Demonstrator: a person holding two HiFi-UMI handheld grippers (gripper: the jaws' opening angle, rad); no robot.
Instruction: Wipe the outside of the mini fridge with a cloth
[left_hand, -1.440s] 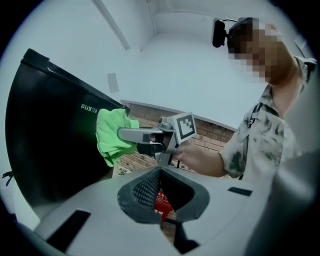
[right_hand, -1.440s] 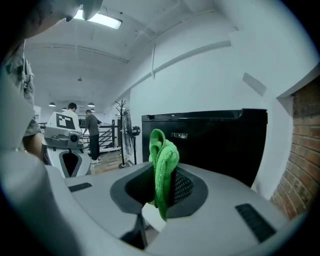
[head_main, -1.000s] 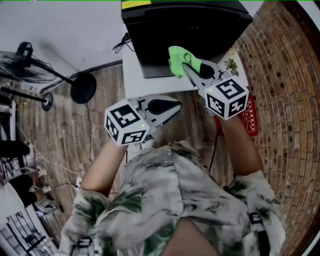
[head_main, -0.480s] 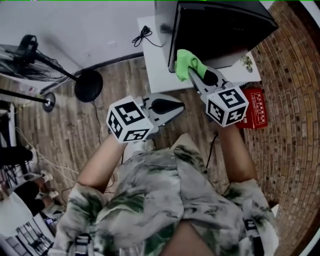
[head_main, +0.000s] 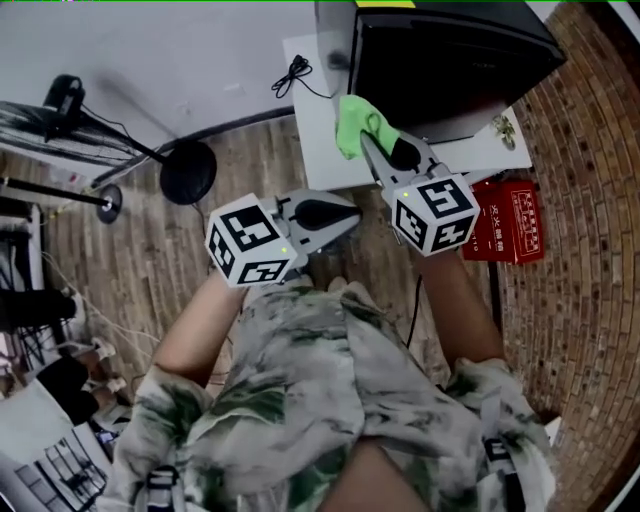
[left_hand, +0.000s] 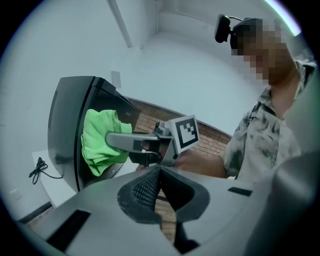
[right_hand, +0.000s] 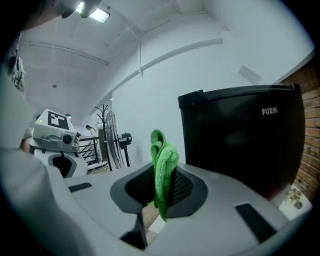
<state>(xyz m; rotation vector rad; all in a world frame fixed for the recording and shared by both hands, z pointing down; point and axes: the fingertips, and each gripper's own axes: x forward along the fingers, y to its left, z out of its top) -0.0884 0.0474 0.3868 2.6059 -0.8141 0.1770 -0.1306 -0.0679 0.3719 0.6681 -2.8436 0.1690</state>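
Over to the right claw (right_hand: 164, 194): clamped shut on a bright green, nubbly terry cloth (right_hand: 163, 157), folded double and sticking up between the mesh-textured pads. From the head view, cloth held right up at the front left corner of a black, glossy, boxy mini fridge (head_main: 450, 60), smooth-faced, with small white lettering on one panel. All of it perched on a white, flat-topped surface (head_main: 318, 150), with a thin black coiled cable (head_main: 290, 72) lying just beside the fridge. Far end of the fridge cut off by the top edge of the head view. Actual touch between cloth and fridge hard to confirm from above, though seemingly pressed flat on the dark panel in the left gripper view. Now the left claw (left_hand: 159, 181): closed tip to tip, gripping nothing, hanging lower and apart from the fridge, above the wooden plank floor (head_main: 250, 160). Off to the right, next to the red-brown brickwork (head_main: 580, 200), a flat red packet (head_main: 512, 225), print too small to read.
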